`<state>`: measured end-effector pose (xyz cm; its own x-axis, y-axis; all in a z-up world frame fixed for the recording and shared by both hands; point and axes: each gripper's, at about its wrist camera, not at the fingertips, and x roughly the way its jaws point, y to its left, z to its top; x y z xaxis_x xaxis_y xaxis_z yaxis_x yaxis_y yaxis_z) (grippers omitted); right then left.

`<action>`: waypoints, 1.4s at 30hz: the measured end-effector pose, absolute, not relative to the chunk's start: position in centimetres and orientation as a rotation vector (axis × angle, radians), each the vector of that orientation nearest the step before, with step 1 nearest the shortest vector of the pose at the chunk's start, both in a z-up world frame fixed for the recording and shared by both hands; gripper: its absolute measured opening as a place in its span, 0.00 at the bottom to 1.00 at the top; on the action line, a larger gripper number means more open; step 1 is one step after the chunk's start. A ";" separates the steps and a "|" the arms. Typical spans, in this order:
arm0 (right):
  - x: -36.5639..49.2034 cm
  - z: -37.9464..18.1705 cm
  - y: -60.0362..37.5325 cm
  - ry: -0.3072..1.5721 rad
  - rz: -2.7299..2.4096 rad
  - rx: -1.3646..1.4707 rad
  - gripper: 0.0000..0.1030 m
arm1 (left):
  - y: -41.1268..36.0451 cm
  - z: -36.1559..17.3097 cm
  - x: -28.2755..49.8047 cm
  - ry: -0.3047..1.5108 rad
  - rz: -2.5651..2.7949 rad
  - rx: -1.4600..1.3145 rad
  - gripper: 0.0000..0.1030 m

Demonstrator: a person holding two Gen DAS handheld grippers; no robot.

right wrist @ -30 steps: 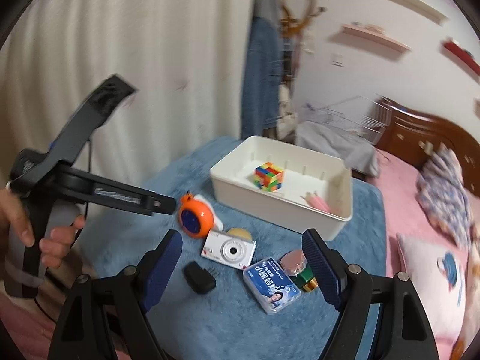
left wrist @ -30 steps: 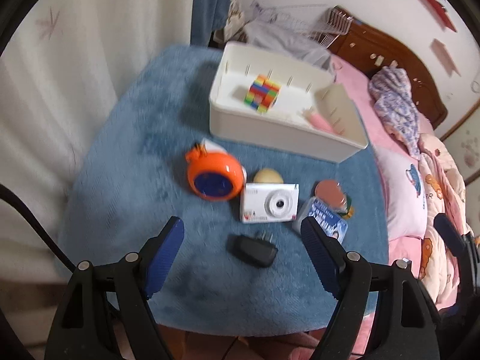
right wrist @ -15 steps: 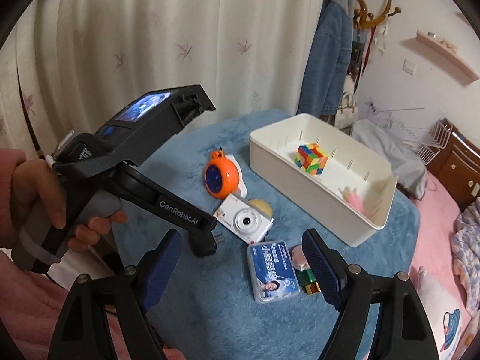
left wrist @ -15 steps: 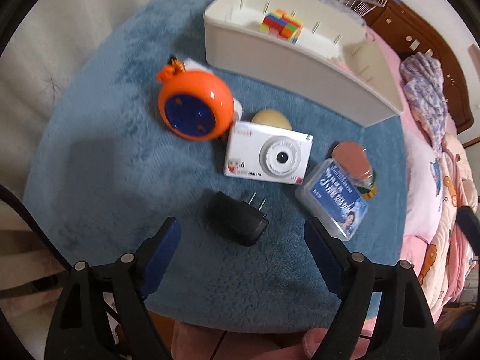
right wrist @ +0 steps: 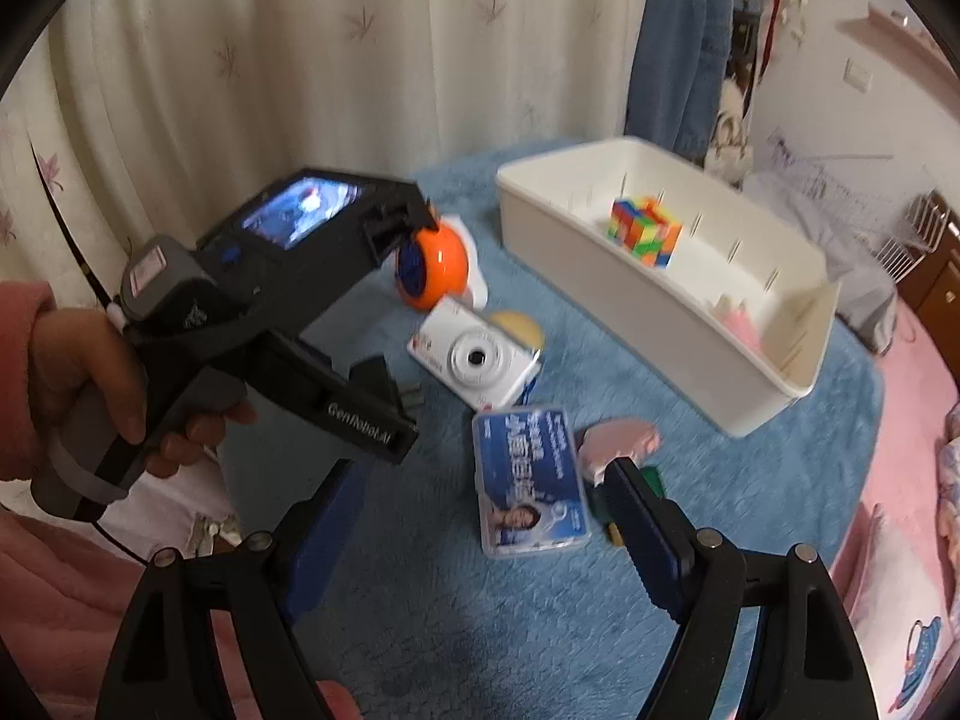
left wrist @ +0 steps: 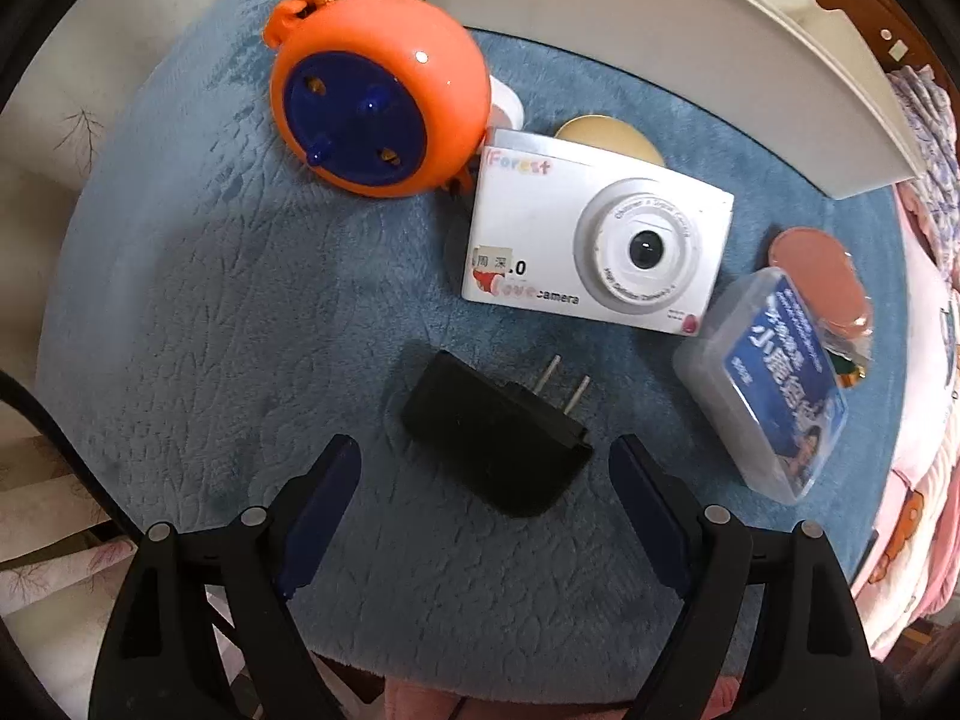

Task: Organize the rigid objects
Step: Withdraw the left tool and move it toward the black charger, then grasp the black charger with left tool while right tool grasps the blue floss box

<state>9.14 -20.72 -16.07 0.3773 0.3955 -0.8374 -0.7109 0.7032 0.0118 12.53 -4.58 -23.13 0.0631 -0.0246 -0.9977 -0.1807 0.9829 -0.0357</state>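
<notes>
The left tool [left wrist: 483, 468] is spread over the black charger [left wrist: 498, 435], not pinching it. The right tool [right wrist: 480, 498], also spread, hangs above the blue case [right wrist: 531, 474]. Beyond the charger, only the cube [right wrist: 645, 231] and a pink thing lie in the bin [right wrist: 654, 324]; the camera [left wrist: 594, 243] and orange reel [left wrist: 378, 90] wait outside it.

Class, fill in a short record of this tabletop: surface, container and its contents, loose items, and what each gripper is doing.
surface: blue fuzzy cloth
container: white bin, holds colour cube and a pink item
loose items: orange reel, white camera, black plug adapter, blue-label case
left gripper: open, above the adapter
right gripper: open, empty, near the case
</notes>
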 end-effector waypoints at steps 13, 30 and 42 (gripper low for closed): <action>10.9 -20.6 -21.2 1.054 0.706 -0.362 0.80 | -3.6 -24.8 12.6 1.503 0.160 -0.186 0.84; 11.3 -22.9 -20.0 1.051 0.699 -0.464 0.80 | -4.8 -23.9 12.6 1.483 0.160 -0.166 0.75; 12.2 -24.1 -19.3 1.085 0.666 -0.464 0.80 | -2.6 -22.4 11.3 1.455 0.155 -0.198 0.51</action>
<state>12.23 -19.32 -24.12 0.3060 0.2642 -0.9146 -0.6957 0.7179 -0.0253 11.30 -2.63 -22.39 0.1102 -0.0155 -0.9938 -0.2241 0.9737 -0.0400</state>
